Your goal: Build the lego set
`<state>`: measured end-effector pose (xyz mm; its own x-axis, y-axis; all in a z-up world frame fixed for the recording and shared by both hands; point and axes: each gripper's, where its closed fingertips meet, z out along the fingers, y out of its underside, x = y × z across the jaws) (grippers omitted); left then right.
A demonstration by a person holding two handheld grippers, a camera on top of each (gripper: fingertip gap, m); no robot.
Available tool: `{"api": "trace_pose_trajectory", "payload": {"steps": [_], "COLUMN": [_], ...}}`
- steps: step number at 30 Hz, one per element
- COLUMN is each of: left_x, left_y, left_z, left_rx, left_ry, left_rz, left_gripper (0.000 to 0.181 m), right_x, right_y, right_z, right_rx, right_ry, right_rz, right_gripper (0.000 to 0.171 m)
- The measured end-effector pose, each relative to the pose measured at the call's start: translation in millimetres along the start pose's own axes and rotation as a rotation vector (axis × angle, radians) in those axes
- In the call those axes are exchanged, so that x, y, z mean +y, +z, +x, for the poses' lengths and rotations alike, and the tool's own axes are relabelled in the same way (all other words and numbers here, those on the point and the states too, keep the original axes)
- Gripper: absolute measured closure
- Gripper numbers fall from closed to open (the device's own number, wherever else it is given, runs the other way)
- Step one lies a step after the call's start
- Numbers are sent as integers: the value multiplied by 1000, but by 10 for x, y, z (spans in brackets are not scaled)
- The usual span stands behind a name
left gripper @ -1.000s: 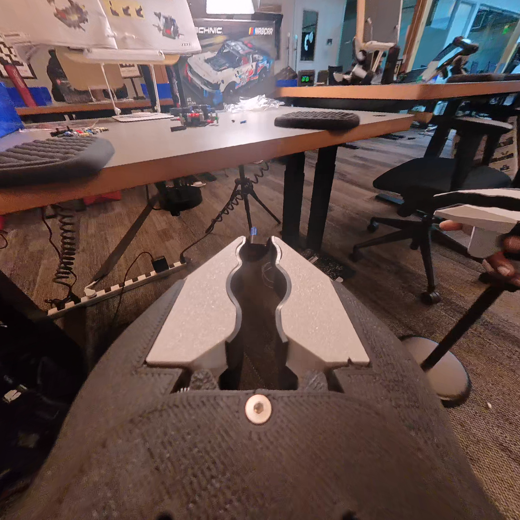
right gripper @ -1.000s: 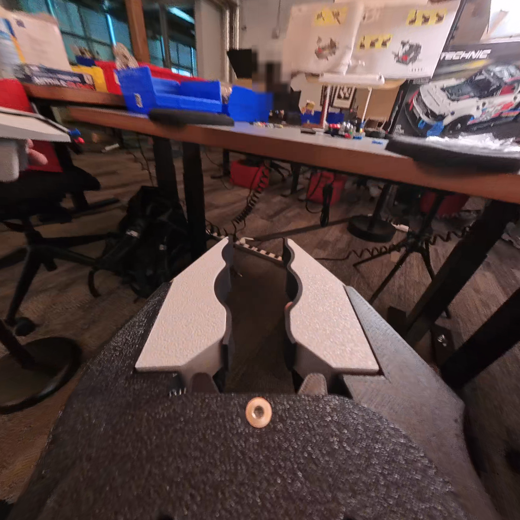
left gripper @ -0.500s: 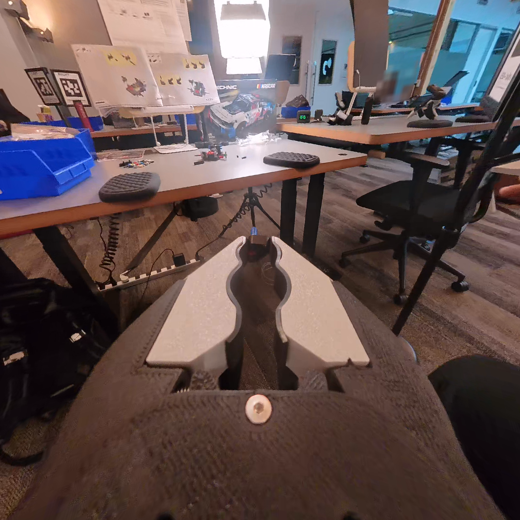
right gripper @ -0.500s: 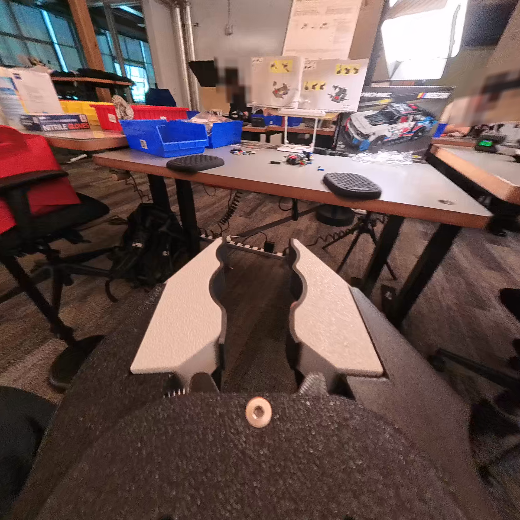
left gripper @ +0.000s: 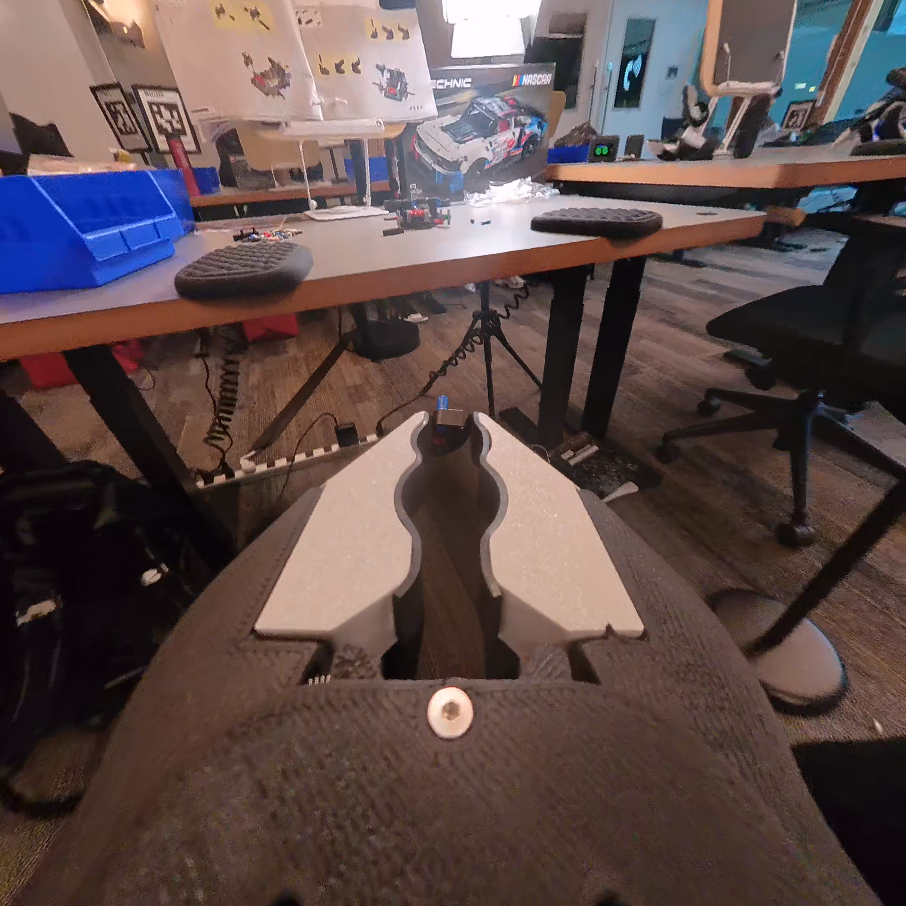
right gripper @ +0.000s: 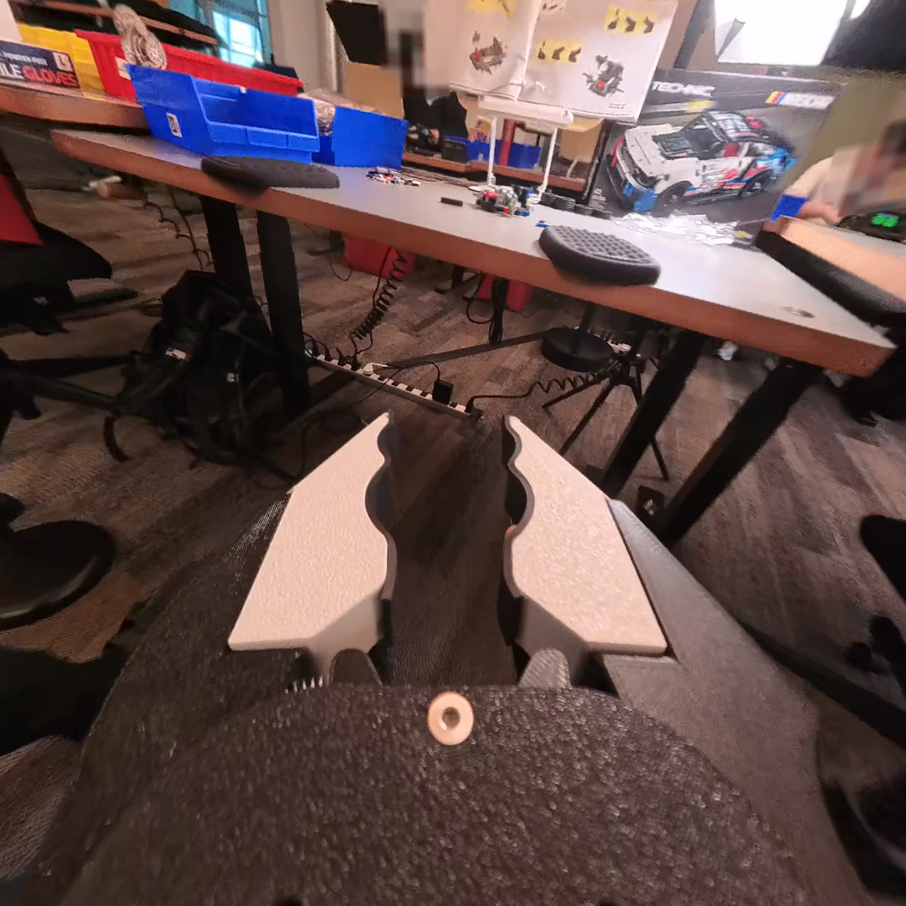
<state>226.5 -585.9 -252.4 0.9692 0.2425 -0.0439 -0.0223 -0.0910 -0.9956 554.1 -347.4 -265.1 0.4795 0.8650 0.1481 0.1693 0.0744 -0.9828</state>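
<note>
My left gripper (left gripper: 447,425) is shut on a small grey lego piece with a blue pin (left gripper: 445,416), held low over the floor in front of the table (left gripper: 441,255). My right gripper (right gripper: 446,426) is open and empty, also below table height. The partly built lego model (left gripper: 419,213) sits far back on the table near a stand with instruction sheets (left gripper: 314,59); it also shows in the right wrist view (right gripper: 502,198). Loose small pieces (left gripper: 267,234) lie left of it, and in the right wrist view (right gripper: 392,175).
Two black pads (left gripper: 242,269) (left gripper: 595,223) lie at the table's front edge. Blue bins (left gripper: 83,225) stand at the left, the set's box (left gripper: 483,130) at the back. An office chair (left gripper: 809,343), a tripod (left gripper: 485,338), a power strip (right gripper: 392,380) and a black backpack (right gripper: 206,363) are on the floor. There is about 40 centimeters between the tips of the two grippers.
Both views have shifted: the table is now nearer and larger than half a second ago, after rising from under table level. The right gripper has opened a little wider. The left stays shut on the piece.
</note>
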Motion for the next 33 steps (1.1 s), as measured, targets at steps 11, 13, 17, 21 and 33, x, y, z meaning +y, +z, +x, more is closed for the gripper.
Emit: {"api": "trace_pose_trajectory", "payload": {"steps": [11, 13, 17, 21, 33], "left_x": [-93, -236, -717, -1274, -1538], "left_y": [1319, 1452, 1542, 1378, 1725], "left_z": [-812, -924, -1086, -1131, -1376], "left_rx": [-2, 11, 23, 7, -36], "left_ry": [-5, 23, 54, 55, 39], "left_rz": [59, 48, 56, 87, 65], "left_gripper": [168, 168, 168, 168, 168], "right_x": [1, -163, -646, -1248, -1432], "right_y": [1540, 1642, 1769, 1787, 2048], "right_z": [130, 184, 276, 270, 608], "right_rx": [-33, -22, 4, -16, 5], "right_ry": [-45, -39, -44, -9, 2], "right_rz": [27, 43, 93, 126, 116], "right_gripper": [131, 131, 131, 131, 131]}}
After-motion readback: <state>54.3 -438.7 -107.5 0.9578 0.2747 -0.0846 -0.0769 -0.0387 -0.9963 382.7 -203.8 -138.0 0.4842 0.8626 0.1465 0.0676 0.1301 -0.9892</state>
